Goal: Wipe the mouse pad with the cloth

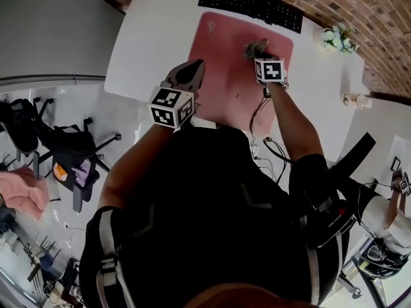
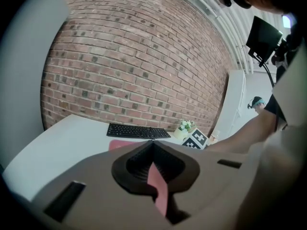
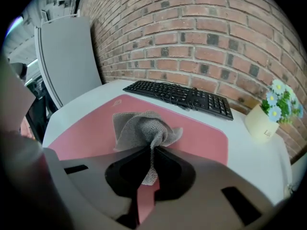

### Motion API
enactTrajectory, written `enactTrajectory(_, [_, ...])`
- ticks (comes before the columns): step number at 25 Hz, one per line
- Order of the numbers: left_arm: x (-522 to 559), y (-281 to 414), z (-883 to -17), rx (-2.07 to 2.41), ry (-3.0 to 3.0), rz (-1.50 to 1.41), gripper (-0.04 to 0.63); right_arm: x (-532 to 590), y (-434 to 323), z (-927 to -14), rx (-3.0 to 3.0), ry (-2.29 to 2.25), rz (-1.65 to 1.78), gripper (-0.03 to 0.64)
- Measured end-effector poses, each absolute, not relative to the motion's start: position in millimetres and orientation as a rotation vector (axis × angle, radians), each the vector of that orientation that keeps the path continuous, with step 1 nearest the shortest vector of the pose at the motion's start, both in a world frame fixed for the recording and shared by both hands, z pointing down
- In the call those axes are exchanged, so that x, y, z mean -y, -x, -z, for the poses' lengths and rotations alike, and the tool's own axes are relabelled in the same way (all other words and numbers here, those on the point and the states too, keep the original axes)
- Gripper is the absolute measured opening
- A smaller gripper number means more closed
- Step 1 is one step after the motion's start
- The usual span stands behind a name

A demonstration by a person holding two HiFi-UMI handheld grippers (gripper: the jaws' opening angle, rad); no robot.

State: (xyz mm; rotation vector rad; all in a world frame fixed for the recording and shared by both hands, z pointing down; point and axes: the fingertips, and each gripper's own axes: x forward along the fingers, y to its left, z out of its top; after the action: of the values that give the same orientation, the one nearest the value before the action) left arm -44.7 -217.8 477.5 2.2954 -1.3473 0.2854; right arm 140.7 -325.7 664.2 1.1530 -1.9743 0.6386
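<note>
Pinching the bunched grey knitted cloth (image 3: pixel 143 127) at the pink rectangular mouse pad's (image 1: pixel 221 69) far right corner, the right gripper (image 3: pixel 149 150) has the pad's length lying toward the person, while the left gripper (image 2: pixel 153 145) hovers, jaws together, empty.

The person wears a black short-sleeved top (image 1: pixel 212 185) crossed by grey harness straps (image 1: pixel 108 249) with paler edging at the shoulders and sides. The left gripper (image 1: pixel 196 67) and the right gripper (image 1: pixel 260 55) each have a smooth grey-beige shell with dark rectangular slots and black ribbed fingers (image 2: pixel 139 165). Each also carries a white marker cube (image 1: pixel 171 106) printed with black squares. Thin dark cables (image 1: pixel 260 117) trail back from the right one beside the forearm.
</note>
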Motion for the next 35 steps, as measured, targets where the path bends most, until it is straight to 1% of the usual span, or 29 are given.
enactTrajectory(15, [210, 0, -479, 1.186, -2.393, -0.317, 0.002, 300, -238, -667, 1.818, -1.373, -0.714, 0.026])
enactTrajectory(24, [210, -10, -476, 1.148, -2.416, -0.296, 0.002, 285, -284, -658, 1.725, -1.469, -0.706, 0.026])
enactTrajectory(29, [212, -1, -474, 1.19, -2.393, -0.274, 0.002, 304, -259, -623, 1.828, -1.451, -0.619, 0.026])
enactTrajectory(35, [212, 25, -476, 1.288, -2.328, -0.265, 0.002, 345, -174, -589, 2.028, -1.328, -0.53, 0.026])
